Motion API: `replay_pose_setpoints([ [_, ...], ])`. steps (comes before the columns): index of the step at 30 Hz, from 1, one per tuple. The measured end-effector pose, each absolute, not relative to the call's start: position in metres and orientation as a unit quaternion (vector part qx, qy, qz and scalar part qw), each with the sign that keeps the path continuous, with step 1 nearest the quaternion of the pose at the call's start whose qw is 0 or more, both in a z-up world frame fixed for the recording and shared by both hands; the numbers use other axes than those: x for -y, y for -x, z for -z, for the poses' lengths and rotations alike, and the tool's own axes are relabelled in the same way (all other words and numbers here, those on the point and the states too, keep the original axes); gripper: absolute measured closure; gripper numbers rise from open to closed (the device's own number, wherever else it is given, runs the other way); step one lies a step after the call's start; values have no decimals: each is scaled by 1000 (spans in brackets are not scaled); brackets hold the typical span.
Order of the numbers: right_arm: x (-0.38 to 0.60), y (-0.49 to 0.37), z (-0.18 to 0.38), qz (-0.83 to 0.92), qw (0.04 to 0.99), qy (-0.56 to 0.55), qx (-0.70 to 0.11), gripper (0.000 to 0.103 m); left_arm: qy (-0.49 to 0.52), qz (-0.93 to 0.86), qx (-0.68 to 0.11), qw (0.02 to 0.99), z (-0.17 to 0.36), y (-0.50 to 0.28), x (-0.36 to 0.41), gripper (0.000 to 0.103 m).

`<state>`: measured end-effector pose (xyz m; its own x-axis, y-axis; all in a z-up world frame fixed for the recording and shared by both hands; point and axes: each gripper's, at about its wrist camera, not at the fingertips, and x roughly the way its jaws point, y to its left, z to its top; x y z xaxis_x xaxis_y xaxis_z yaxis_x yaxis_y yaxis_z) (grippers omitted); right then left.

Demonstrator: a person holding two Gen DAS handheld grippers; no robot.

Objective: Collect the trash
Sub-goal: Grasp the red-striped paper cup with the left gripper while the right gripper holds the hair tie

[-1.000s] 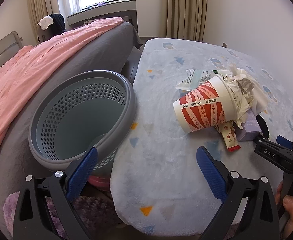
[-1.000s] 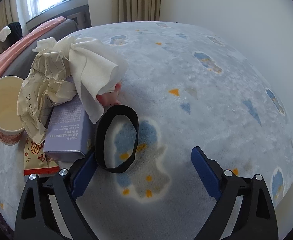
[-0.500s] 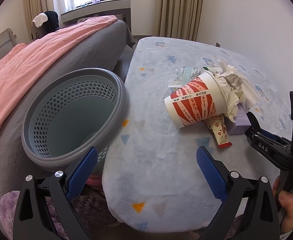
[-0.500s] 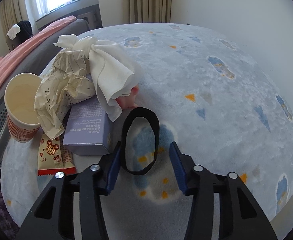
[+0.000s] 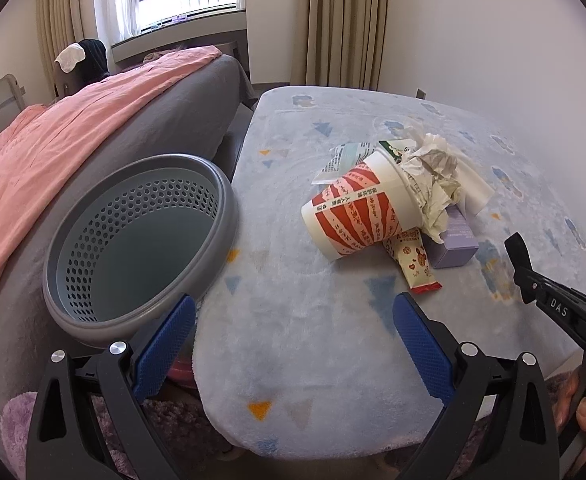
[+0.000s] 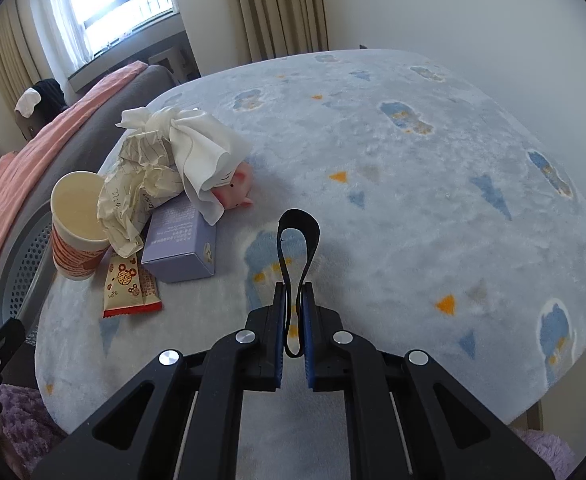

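- Now the right gripper (image 6: 293, 292) is clamped on a black band (image 6: 297, 236); its jaws have just been closing, and the band is pinched flat between the blue pads, its free loop standing up toward twelve o'clock.
- The left gripper (image 5: 293, 320) hangs with its jaws wide apart and nothing between them, above the near edge of the table (image 5: 313, 360).
- In the left wrist view the grey perforated basket (image 5: 141, 240) sits at about ten o'clock of that gripper, just beside the table's edge.
- The rest of the trash lies in one heap at about ten o'clock of the held band: a red-and-white paper cup (image 6: 78, 224), crumpled paper (image 6: 141, 188), a white tissue (image 6: 197, 148), a lilac box (image 6: 181, 240) and a red snack wrapper (image 6: 129, 288).
- A small pink pig figure (image 6: 239, 194) peeks from under the tissue.
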<state>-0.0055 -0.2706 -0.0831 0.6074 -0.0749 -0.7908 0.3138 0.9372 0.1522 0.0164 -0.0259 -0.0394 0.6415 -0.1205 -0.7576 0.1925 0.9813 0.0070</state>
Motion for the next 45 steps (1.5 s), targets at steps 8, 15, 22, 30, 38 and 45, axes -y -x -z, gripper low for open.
replay_pose_setpoints([
  [8,274,15,79,96,890,-155,-419,94,-33,86,-387,917,13,-41,46,8],
  [15,284,15,86,89,888,-175,-417,94,-46,84,-396,913,17,-75,78,8],
  [22,284,13,86,74,890,-181,-413,94,-71,55,-415,905,36,-94,86,8],
  [30,281,14,83,70,892,-182,-409,94,-62,35,-402,913,30,-88,65,8],
  [38,278,13,83,69,891,-179,-411,94,-48,-14,-411,910,32,-93,27,8],
  [45,276,14,83,68,892,-175,-411,94,-32,-23,-394,918,21,-79,5,8],
])
